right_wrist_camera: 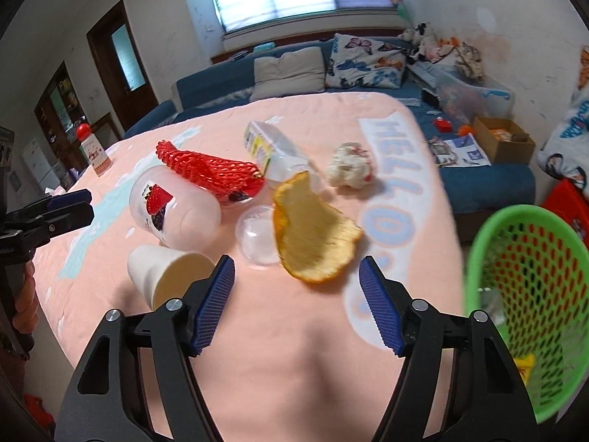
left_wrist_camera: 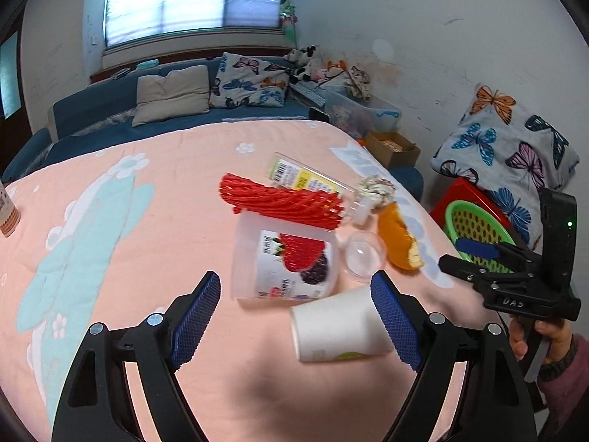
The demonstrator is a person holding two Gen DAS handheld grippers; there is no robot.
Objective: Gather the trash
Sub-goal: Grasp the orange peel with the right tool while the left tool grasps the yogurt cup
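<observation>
Trash lies on the pink quilt (left_wrist_camera: 147,221): a white paper cup (left_wrist_camera: 338,326) on its side, a strawberry-label tub (left_wrist_camera: 283,261), red mesh netting (left_wrist_camera: 283,200), a clear bottle (left_wrist_camera: 305,178), a clear dome lid (left_wrist_camera: 364,254), orange peel (left_wrist_camera: 397,237) and a crumpled tissue (left_wrist_camera: 375,188). My left gripper (left_wrist_camera: 294,283) is open, and the cup lies just inside its right finger. My right gripper (right_wrist_camera: 297,269) is open and holds nothing. The orange peel (right_wrist_camera: 313,235) lies just beyond its tips and the paper cup (right_wrist_camera: 165,272) by its left finger. A green mesh basket (right_wrist_camera: 526,294) stands at the right.
A red crate (left_wrist_camera: 467,195) sits under the basket, beside a butterfly pillow (left_wrist_camera: 508,140). A red-capped bottle (right_wrist_camera: 95,151) stands at the quilt's far left edge. Behind are a blue sofa (right_wrist_camera: 235,77) with cushions and a cardboard box (right_wrist_camera: 504,140).
</observation>
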